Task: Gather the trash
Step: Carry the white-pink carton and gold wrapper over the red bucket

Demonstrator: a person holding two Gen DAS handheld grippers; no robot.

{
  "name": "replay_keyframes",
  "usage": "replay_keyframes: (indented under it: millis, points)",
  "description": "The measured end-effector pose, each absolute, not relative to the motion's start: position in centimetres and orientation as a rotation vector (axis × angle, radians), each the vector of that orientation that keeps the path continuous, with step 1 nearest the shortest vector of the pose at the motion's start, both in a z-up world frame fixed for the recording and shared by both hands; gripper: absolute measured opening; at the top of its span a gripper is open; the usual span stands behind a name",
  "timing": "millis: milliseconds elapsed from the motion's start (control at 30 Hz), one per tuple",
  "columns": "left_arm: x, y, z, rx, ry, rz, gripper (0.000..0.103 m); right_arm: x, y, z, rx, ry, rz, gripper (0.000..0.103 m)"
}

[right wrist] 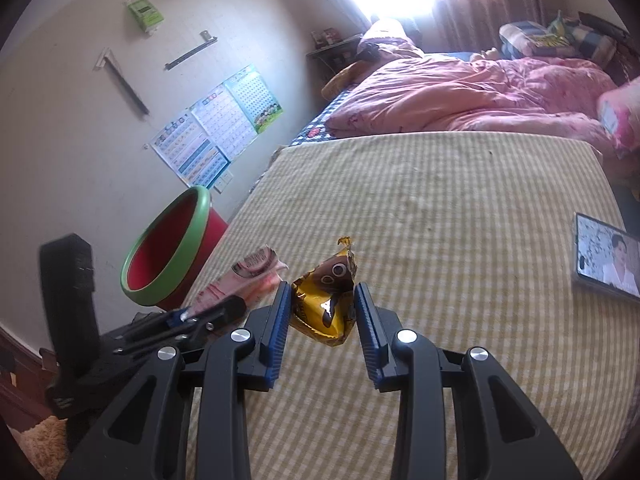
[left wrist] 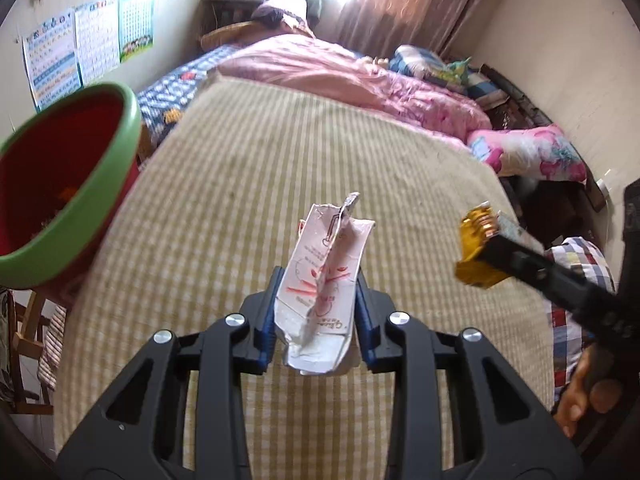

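My left gripper (left wrist: pixel 318 280) is shut on a torn white and pink wrapper (left wrist: pixel 324 276) and holds it above the checked bed cover; the wrapper also shows in the right wrist view (right wrist: pixel 248 276). My right gripper (right wrist: pixel 322 292) is shut on a gold snack wrapper (right wrist: pixel 326 304), which shows at the right of the left wrist view (left wrist: pixel 478 250). A red bin with a green rim (left wrist: pixel 60 184) stands beside the bed at the left, also seen in the right wrist view (right wrist: pixel 168 252), left of both grippers.
The yellow checked bed cover (right wrist: pixel 440 208) fills the middle. A phone (right wrist: pixel 606 258) with a lit screen lies at its right edge. A pink quilt (left wrist: pixel 340 76) and pillows lie further back. Posters (right wrist: pixel 216 124) hang on the left wall.
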State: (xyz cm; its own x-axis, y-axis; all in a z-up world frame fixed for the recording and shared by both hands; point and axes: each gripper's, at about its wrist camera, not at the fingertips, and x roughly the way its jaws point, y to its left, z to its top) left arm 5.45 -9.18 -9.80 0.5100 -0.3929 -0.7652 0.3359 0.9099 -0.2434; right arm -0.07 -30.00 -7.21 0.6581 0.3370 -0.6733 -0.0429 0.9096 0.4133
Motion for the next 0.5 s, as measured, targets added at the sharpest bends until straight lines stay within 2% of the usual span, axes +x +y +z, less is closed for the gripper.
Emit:
replay_keyframes:
  millis: [500]
  points:
    - [5.4, -5.3, -7.7, -0.096, 0.884, -0.405, 0.031, 1.5, -26.2, -7.2, 0.347, 0.846, 0.272, 0.033]
